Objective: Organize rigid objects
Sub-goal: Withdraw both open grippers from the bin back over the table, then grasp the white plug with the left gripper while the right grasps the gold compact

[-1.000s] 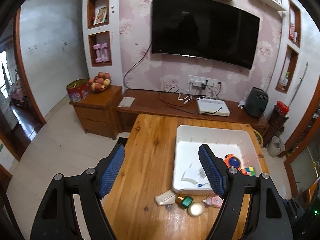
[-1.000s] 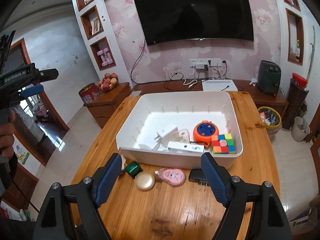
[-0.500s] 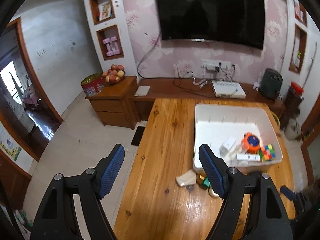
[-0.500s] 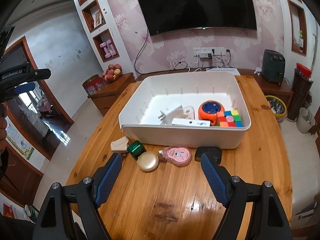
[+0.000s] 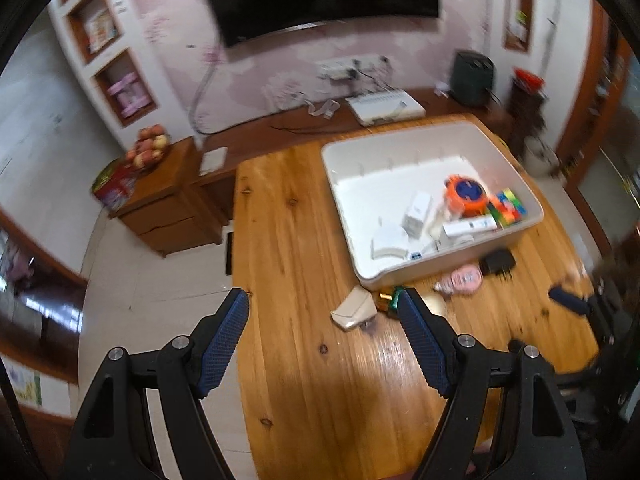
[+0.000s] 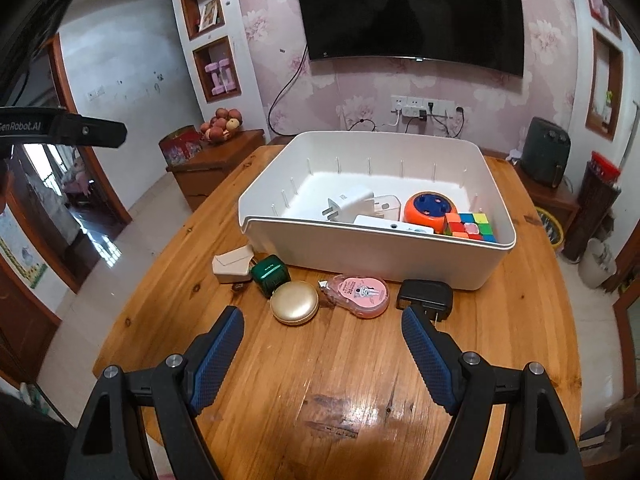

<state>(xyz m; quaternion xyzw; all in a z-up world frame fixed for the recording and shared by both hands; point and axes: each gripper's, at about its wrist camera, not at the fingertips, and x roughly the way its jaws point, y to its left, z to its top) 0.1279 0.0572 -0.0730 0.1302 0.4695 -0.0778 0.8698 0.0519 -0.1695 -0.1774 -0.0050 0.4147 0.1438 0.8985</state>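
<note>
Round gold compact [image 6: 295, 308], pink tape dispenser [image 6: 362, 291] and black plug adapter [image 6: 425, 295] lie on the wooden counter [image 6: 360, 380] just ahead of the right tongs [image 6: 322, 326], spread wide and empty; the white plastic bin [image 6: 372, 250] sits beyond. The left tongs [image 5: 322, 306] hover released too.

Left gripper [image 5: 324, 312] jaws spread wide, holding nothing, right gripper [image 6: 322, 330] likewise wide apart, unladen
</note>
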